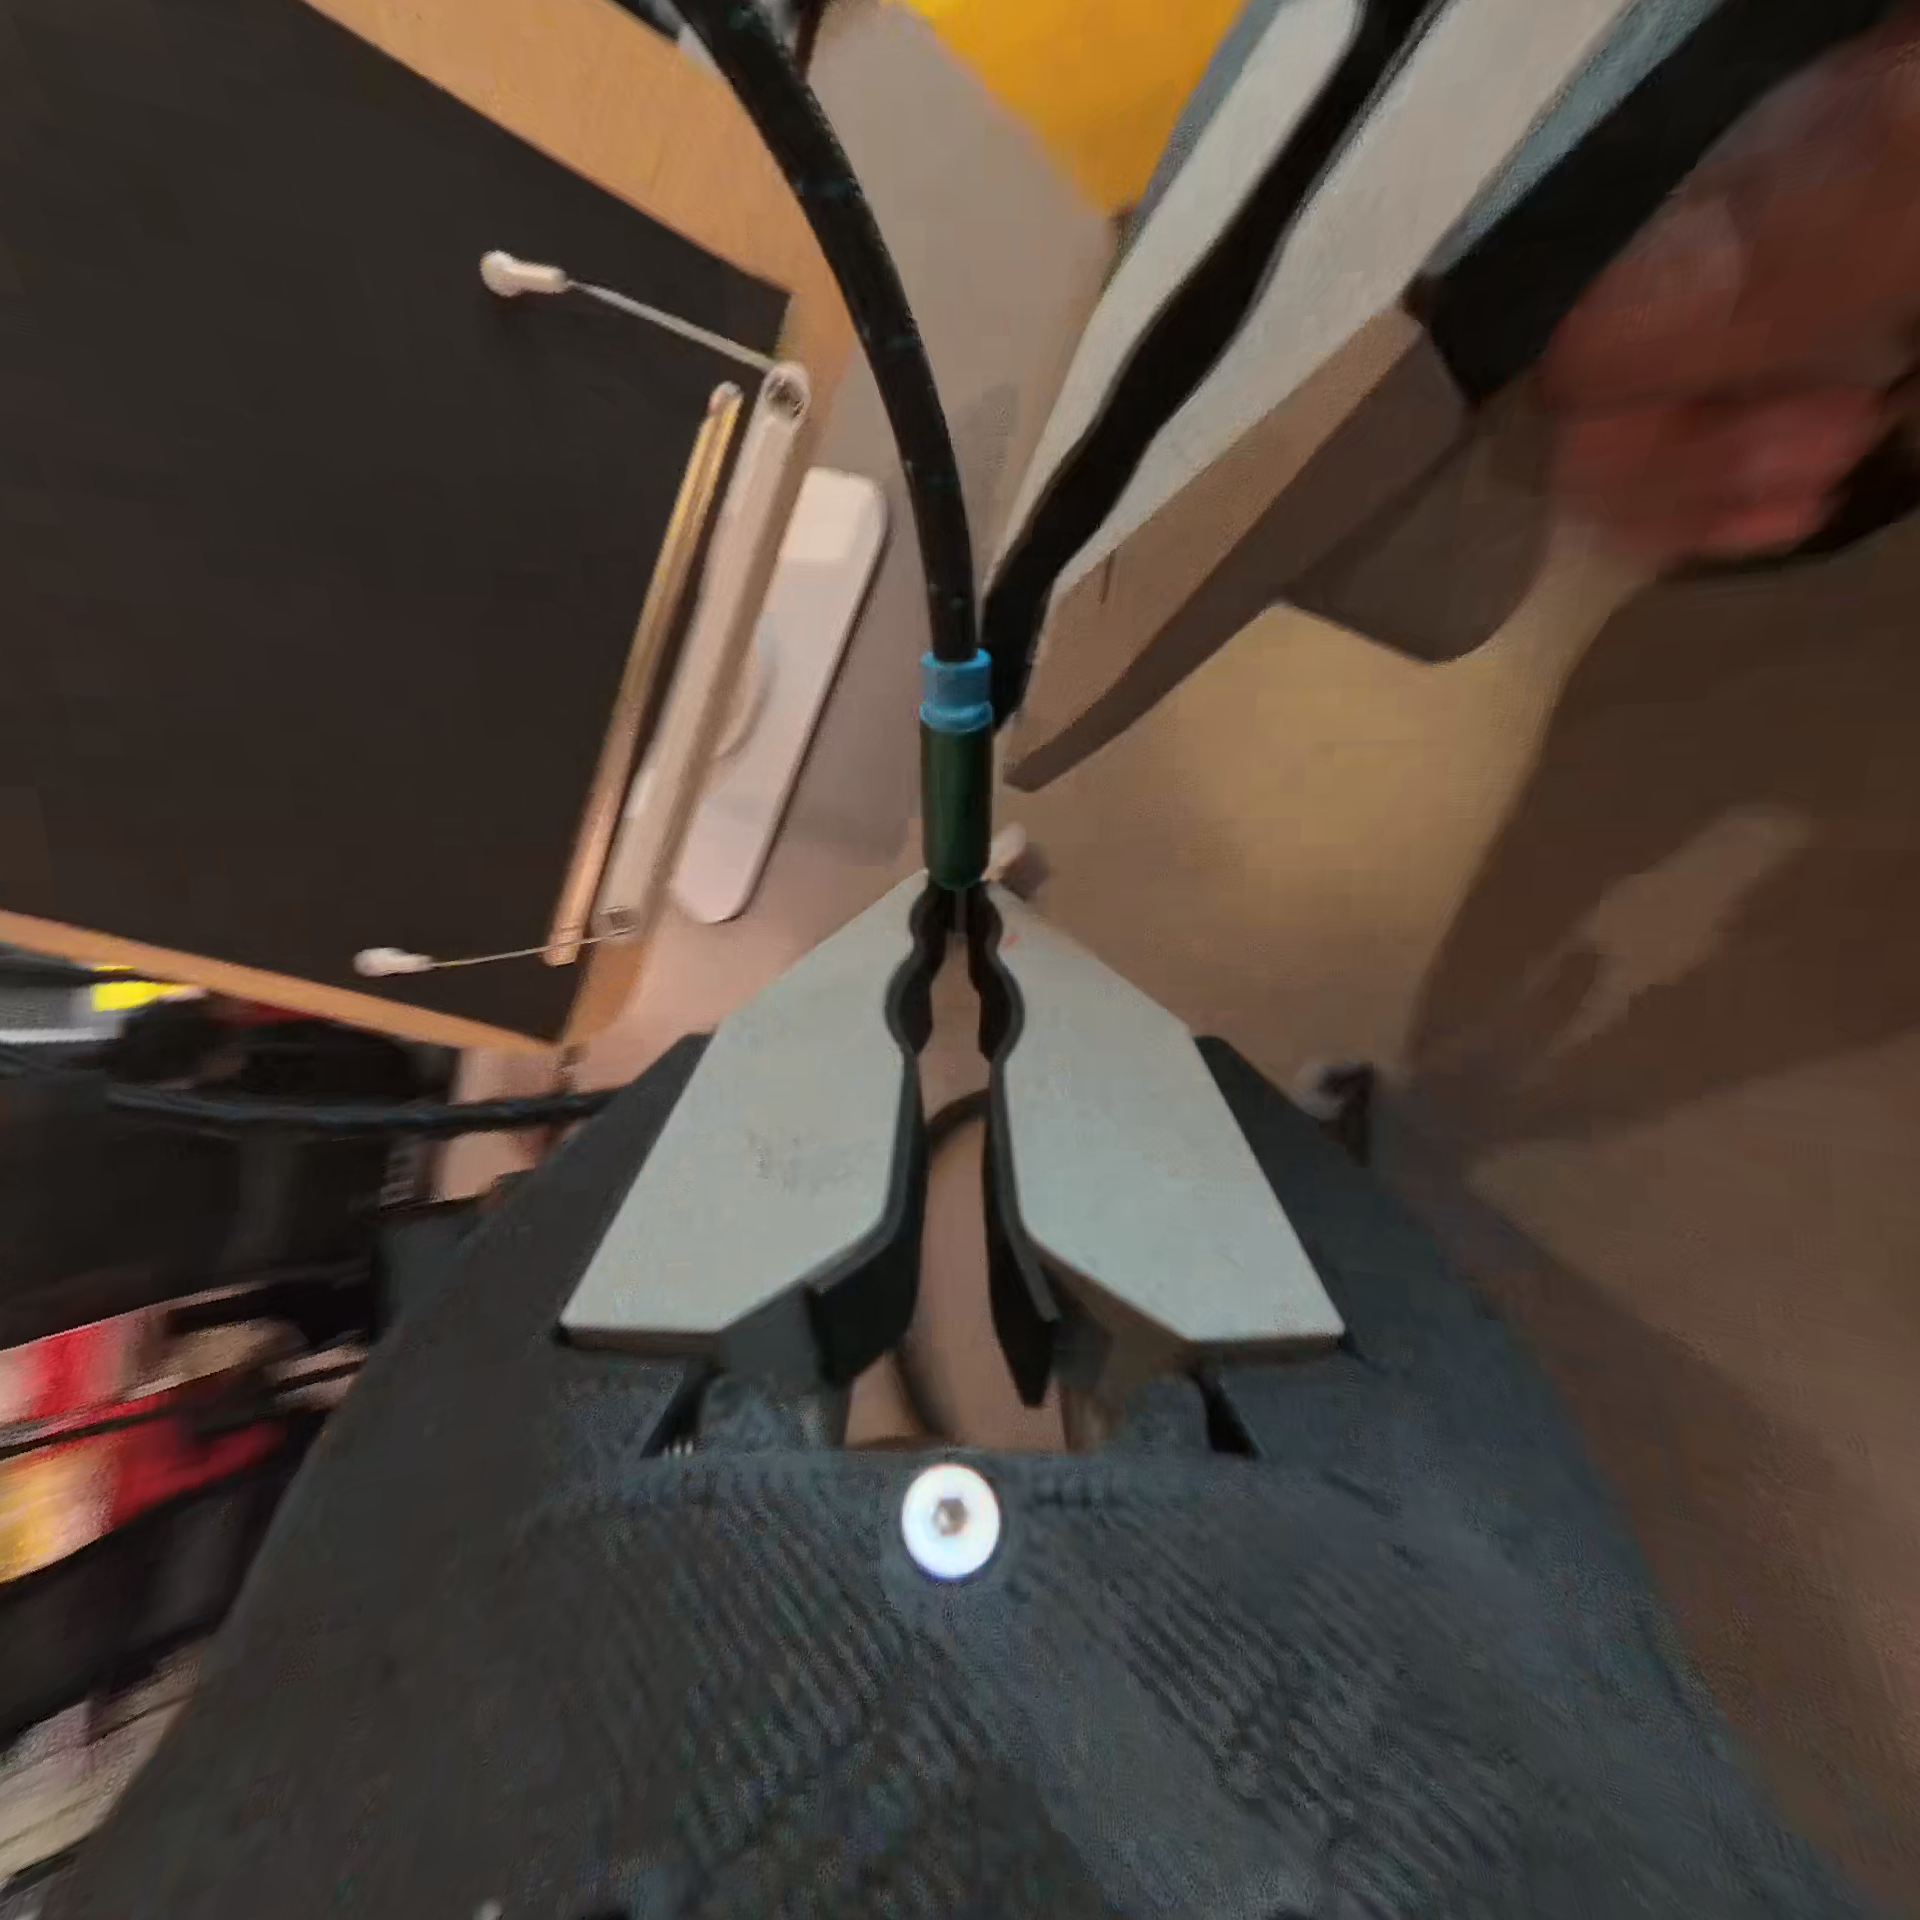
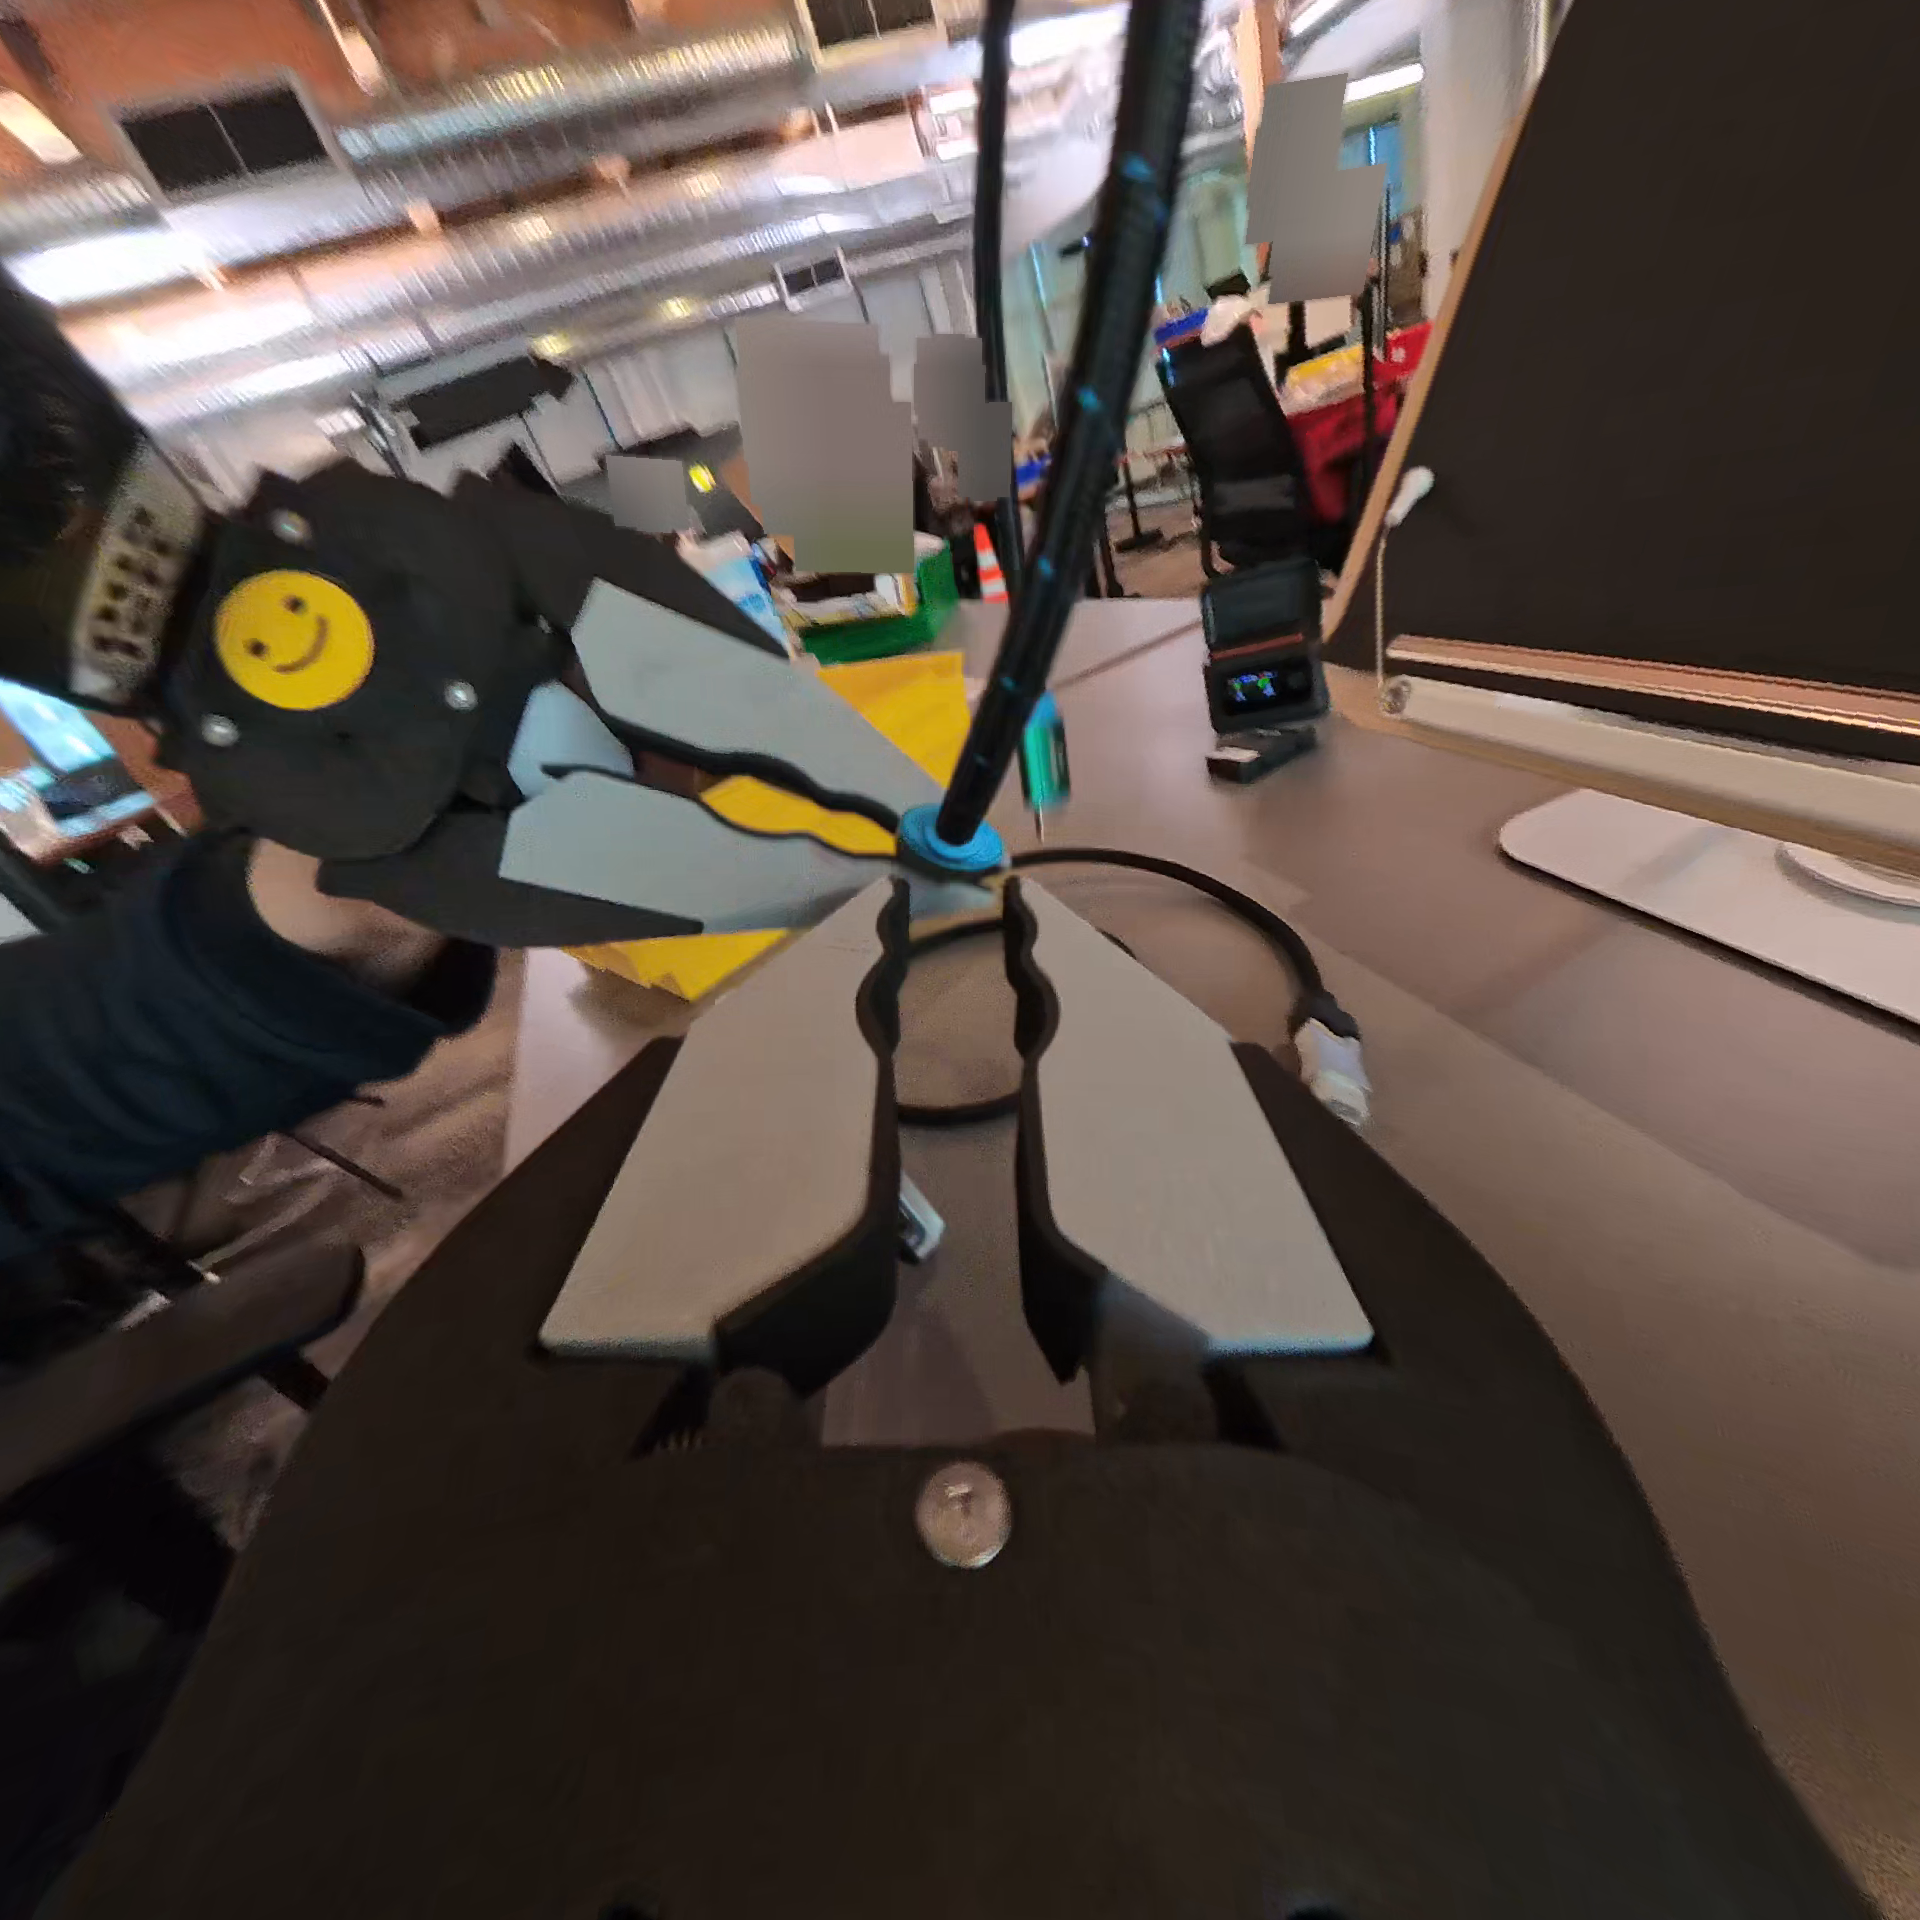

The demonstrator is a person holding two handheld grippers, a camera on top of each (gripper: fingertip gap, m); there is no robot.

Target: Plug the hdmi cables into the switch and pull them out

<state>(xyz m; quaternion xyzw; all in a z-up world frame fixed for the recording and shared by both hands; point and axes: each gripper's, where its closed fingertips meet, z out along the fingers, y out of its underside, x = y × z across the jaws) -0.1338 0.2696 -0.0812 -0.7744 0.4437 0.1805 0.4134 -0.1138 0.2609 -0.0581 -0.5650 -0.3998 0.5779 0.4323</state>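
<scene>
My left gripper (image 1: 956, 899) is shut on the dark green HDMI plug (image 1: 956, 790) with a blue collar, whose thick black cable (image 1: 904, 364) rises away. In the right wrist view the left gripper (image 2: 904, 836) comes in from the left, holding that blue collar (image 2: 940, 831) at my right gripper's tips. My right gripper (image 2: 954, 894) has its jaws narrowly apart, closed on a small pale piece, the switch (image 2: 951, 891), mostly hidden. A thin black lead with a silver connector (image 2: 1330, 1049) loops on the table behind it. A second green plug (image 2: 1044, 743) hangs just beyond.
A monitor (image 2: 1662, 312) with a dark screen stands at the right on a pale flat base (image 2: 1714, 894). A small black device with a lit screen (image 2: 1262, 655) sits at the table's (image 2: 1455, 1195) far side. A yellow object (image 2: 894, 696) lies behind the grippers. The grippers are tip to tip, or close to it.
</scene>
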